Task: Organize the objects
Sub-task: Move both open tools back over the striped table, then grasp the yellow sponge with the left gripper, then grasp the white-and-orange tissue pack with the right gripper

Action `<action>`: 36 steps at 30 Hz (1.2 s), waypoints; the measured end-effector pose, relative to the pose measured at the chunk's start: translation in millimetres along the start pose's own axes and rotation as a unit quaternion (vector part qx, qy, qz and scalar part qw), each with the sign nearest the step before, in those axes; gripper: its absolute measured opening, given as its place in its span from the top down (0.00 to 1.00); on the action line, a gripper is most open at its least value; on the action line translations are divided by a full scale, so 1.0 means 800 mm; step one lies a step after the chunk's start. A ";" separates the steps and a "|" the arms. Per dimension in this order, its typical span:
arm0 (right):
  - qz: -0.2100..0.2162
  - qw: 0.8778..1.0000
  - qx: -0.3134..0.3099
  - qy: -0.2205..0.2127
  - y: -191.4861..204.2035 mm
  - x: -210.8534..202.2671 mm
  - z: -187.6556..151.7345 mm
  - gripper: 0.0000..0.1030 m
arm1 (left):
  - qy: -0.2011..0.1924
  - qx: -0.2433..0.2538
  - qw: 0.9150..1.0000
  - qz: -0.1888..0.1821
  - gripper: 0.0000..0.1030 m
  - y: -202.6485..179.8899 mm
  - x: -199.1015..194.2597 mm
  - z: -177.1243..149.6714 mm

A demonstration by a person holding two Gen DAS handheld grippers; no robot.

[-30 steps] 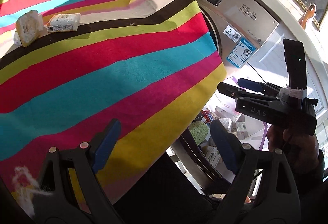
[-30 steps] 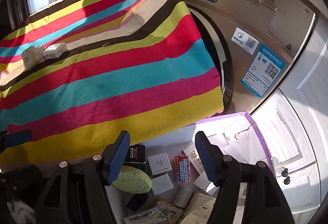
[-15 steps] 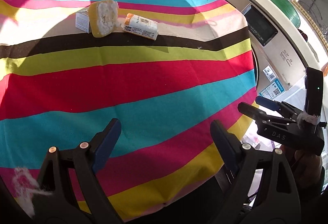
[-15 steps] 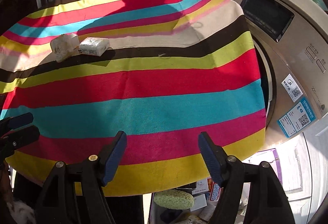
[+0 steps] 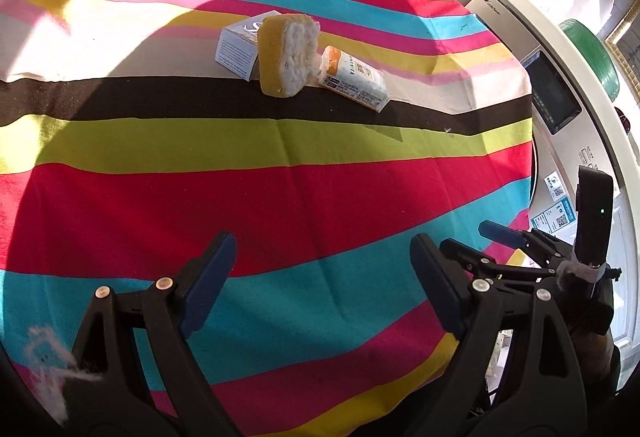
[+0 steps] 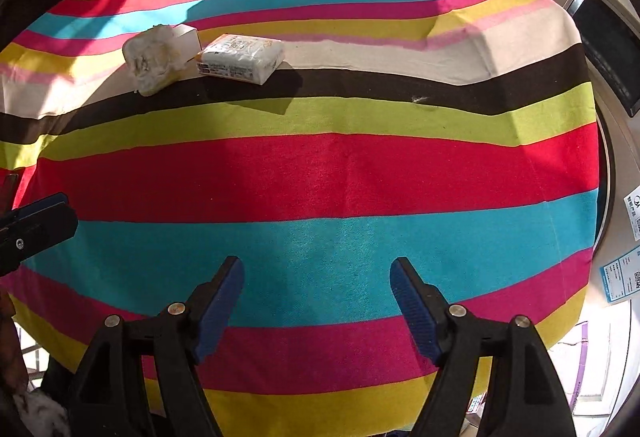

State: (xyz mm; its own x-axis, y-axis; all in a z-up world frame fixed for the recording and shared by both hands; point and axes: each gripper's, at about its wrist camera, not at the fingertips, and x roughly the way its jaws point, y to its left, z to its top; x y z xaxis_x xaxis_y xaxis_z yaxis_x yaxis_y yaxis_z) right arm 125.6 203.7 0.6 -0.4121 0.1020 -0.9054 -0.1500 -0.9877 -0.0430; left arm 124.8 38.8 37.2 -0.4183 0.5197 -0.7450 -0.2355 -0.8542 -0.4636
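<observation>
A yellow and white sponge [image 5: 288, 55] stands on the striped tablecloth [image 5: 240, 197], far from both grippers. A small white box [image 5: 240, 45] lies behind it to the left and a white wrapped packet [image 5: 356, 79] lies to its right. In the right wrist view the sponge [image 6: 152, 55], the box [image 6: 188, 37] and the packet [image 6: 240, 57] sit at the far left. My left gripper [image 5: 320, 277] is open and empty over the cloth's near side. My right gripper [image 6: 316, 297] is open and empty; it also shows in the left wrist view [image 5: 492, 237] at the table's right edge.
A washing machine [image 5: 560, 109] stands right of the table, with a green basin [image 5: 592, 53] on top. The machine [image 6: 612, 37] also fills the right edge of the right wrist view. The left gripper's finger [image 6: 36, 225] shows at that view's left edge.
Both grippers have risen and swung left from the box of items beside the machine to above the tablecloth. The sponge, box and packet now appear nearer. Both stay open.
</observation>
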 end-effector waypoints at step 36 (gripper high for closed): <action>0.049 0.998 0.042 0.011 0.015 0.019 0.025 0.01 | 0.005 -0.073 0.995 -0.061 0.69 0.061 0.005 0.073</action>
State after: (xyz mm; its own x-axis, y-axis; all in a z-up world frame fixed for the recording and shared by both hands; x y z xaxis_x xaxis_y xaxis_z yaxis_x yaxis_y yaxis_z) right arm 99.8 195.8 -5.6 -0.4085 0.0011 -0.9128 -0.1852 -0.9793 0.0817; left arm 60.3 -1.8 39.7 -0.3853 0.6199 -0.6836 -0.1529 -0.7734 -0.6152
